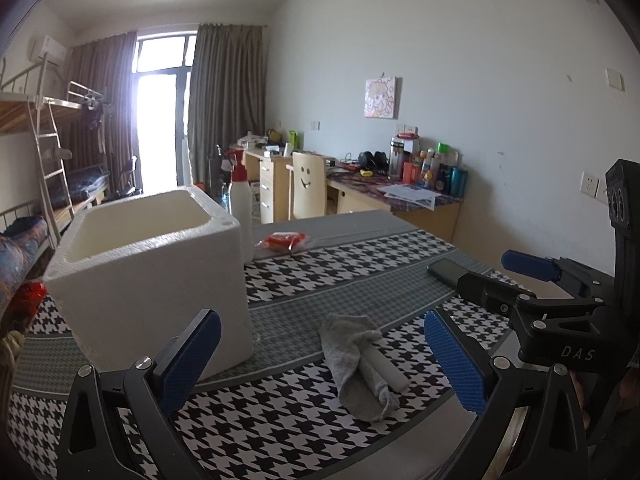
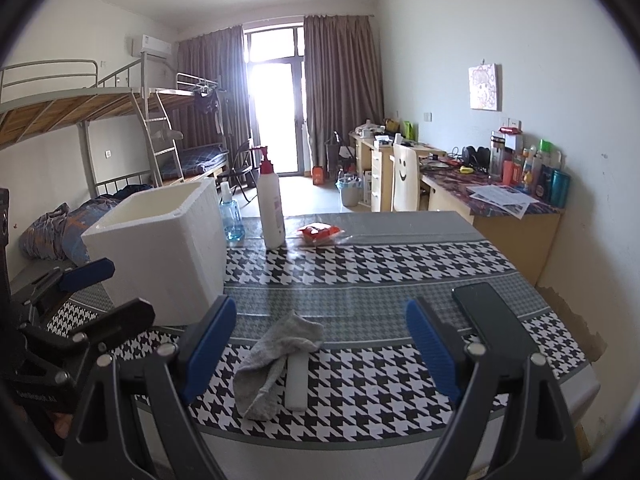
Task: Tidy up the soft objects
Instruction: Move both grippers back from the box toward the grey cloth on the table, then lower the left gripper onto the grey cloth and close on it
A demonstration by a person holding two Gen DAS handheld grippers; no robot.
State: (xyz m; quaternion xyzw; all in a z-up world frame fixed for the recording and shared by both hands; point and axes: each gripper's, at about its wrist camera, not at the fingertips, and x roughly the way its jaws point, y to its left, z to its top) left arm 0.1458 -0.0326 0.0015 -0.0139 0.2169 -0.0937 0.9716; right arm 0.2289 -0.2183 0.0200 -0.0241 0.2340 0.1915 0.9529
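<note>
A crumpled grey sock (image 1: 356,364) lies on the houndstooth tablecloth (image 1: 280,432), draped over a white block (image 1: 386,366). It also shows in the right wrist view (image 2: 276,364), with the white block (image 2: 297,380) beside it. A white foam box (image 1: 152,280) stands open-topped at the left, also in the right wrist view (image 2: 160,248). My left gripper (image 1: 320,364) is open and empty, just short of the sock. My right gripper (image 2: 320,352) is open and empty, also just before the sock; it shows at the right in the left wrist view (image 1: 484,276).
A dark phone (image 2: 488,312) lies at the table's right. A white pump bottle (image 2: 270,204), a blue bottle (image 2: 231,216) and a red packet (image 2: 320,234) stand at the far edge. Bunk beds, desks and a chair lie beyond.
</note>
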